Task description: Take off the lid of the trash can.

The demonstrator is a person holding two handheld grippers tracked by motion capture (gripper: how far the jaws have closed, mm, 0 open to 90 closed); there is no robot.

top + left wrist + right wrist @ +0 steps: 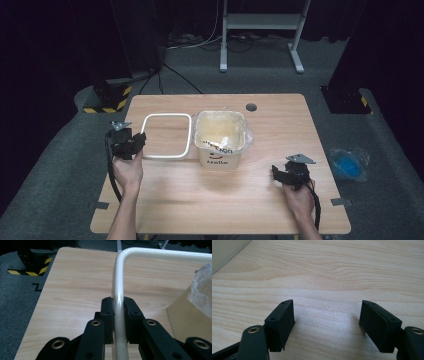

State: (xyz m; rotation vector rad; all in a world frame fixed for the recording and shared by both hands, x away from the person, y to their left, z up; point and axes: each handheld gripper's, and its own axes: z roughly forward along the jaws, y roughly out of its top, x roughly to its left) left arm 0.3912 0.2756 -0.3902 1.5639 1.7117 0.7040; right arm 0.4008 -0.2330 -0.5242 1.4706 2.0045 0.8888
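White ring frame clamped between left claw pads, beside bin; right claw spread wide, grasping nothing.

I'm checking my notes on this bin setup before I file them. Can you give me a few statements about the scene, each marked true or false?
1. The left gripper is shut on the white rim frame. True.
2. The right gripper holds the frame too. False: its jaws stand open over bare table, with nothing between them.
3. The frame sits on top of the bin. False: it lies on the table beside the bin, on its left in the high view.
4. The bin has a clear plastic bag lining it. True.
5. A blue thing in a clear bag lies on the floor past the table's right edge. True.
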